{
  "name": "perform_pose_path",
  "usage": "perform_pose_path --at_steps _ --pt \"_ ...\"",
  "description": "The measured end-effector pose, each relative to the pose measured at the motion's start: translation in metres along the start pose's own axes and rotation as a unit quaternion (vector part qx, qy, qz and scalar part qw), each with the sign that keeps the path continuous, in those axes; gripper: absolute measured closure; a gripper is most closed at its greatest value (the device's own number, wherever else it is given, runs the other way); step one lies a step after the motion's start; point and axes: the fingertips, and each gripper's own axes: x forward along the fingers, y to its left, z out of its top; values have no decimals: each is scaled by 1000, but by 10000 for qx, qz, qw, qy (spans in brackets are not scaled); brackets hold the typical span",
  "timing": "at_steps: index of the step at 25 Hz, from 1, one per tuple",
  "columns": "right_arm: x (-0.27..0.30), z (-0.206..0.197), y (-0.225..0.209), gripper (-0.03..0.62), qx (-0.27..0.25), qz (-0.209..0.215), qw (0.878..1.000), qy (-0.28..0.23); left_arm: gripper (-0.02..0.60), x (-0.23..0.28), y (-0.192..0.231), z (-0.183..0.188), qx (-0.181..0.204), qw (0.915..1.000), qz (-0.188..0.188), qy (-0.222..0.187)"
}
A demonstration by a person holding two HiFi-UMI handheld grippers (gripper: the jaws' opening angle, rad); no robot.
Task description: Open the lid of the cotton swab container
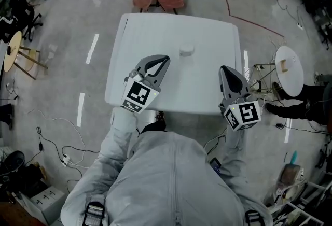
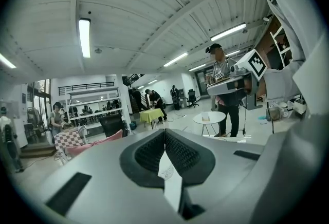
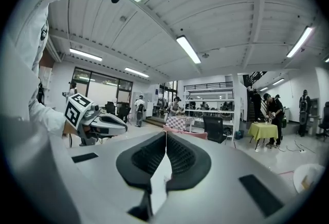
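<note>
Cotton swab container, small white round tub [image 1: 187,50], sits far-centre on the white table [image 1: 140,38], apart from both grippers. Left gripper [image 1: 164,59] and right gripper [image 1: 223,69]: jaws together, empty. Risk: light tub skids or tips if lid is pried with base unheld. Lid seam too small to read; neither gripper view shows it.

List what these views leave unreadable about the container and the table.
- Cotton swab container: head view, too small to tell the lid seam, a hinge, or whether it is closed.
- Same container: absent from both gripper views, which show only room and ceiling beyond the shut jaws.
- Table, near edge: head view, partly covered by the left claw and right claw.
</note>
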Motion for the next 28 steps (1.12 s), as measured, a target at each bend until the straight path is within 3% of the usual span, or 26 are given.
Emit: perform_pose_path --at_steps 7,14,25,26,28 --pt "44 -17 -20 560 67 -107 9989 456 560 33 28 -20 236 9993 -134 240" --pt "91 -33 -36 559 447 -13 9976 522 560 65 61 -50 92 9983 -337 473" --pt "120 -71 -63 556 364 397 9955 781 560 108 56 -79 146 9947 -525 870" --pt "122 -74 -66 551 408 496 9948 788 560 112 55 -80 110 9946 -481 912" --pt "125 -77 -72 473 454 702 9931 823 560 118 56 -80 -7 9945 -378 972"
